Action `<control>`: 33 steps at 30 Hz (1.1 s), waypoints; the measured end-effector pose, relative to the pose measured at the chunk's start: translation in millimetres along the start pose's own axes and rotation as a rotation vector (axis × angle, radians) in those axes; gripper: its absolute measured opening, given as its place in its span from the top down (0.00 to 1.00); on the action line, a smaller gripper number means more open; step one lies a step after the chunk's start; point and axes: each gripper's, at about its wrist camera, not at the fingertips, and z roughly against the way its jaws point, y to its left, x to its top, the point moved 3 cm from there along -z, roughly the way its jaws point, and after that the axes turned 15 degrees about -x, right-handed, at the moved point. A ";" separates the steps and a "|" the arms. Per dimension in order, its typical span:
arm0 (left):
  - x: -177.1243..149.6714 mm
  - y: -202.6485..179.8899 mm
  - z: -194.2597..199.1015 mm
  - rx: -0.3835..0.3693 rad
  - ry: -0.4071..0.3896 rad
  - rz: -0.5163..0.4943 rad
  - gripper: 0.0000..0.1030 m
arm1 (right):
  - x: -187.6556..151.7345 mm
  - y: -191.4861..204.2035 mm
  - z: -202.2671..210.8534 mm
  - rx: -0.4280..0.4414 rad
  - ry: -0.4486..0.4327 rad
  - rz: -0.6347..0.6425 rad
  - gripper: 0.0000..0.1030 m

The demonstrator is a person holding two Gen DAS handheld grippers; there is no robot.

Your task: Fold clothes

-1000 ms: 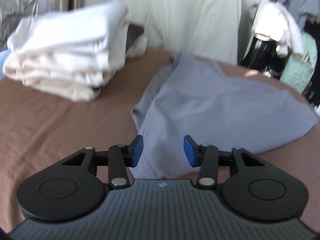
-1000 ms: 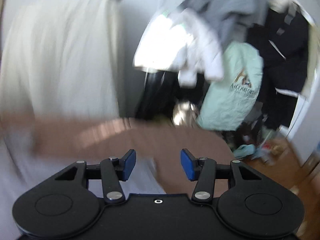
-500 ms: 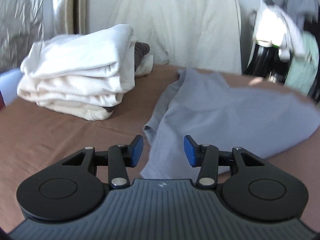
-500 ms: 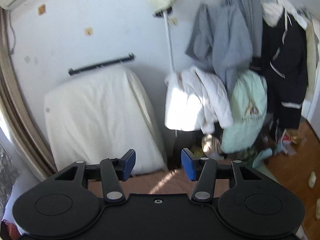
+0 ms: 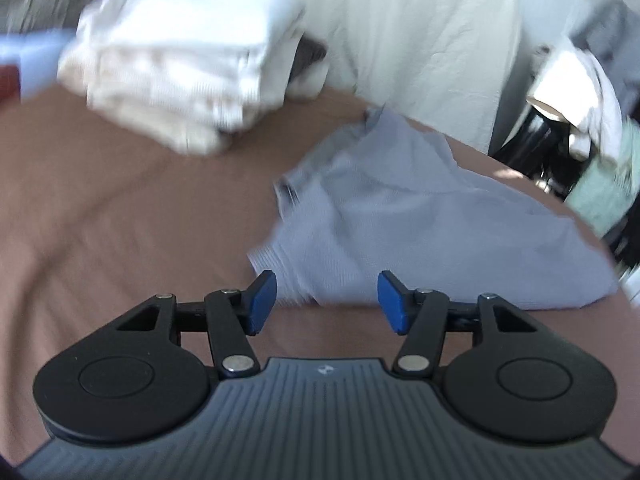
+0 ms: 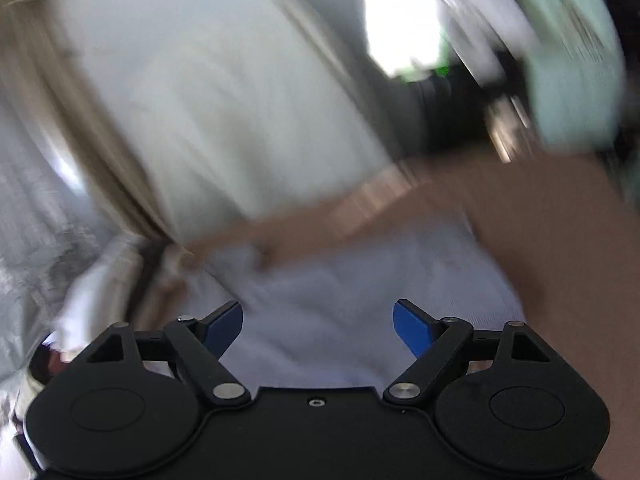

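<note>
A brown bed surface (image 5: 120, 208) fills both wrist views, and on it lies a pale blue-grey garment (image 5: 420, 220), unfolded and rumpled, spread across the right half of the surface toward its right edge. Its long axis runs on a slant from the near middle, where a ribbed hem end sits just beyond the left gripper (image 5: 326, 300), out to the far right edge; a narrow bunched end points toward the far edge of the surface. Near the far left corner rests a stack of folded white and cream clothes (image 5: 180, 68), well apart from the garment, with a dark item (image 5: 310, 56) tucked at its right side. Behind the far edge stands a cream-covered upright panel (image 5: 400, 28), and beyond the right edge hang white and mint-green clothes (image 5: 592, 120), blurred. The left gripper hovers over the near part of the surface with its blue fingers (image 5: 260, 300) spread wide and nothing between them. In the heavily blurred right wrist view, the right gripper (image 6: 318, 328) is likewise spread wide and empty above the same garment (image 6: 340, 300), whose cloth fills the space beyond its blue fingers (image 6: 412, 330); whether they touch the cloth cannot be told.
</note>
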 end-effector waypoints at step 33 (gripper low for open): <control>27.8 -98.7 -84.6 0.100 -0.251 0.085 0.88 | 10.3 -169.2 -94.9 0.030 -0.100 -0.373 0.95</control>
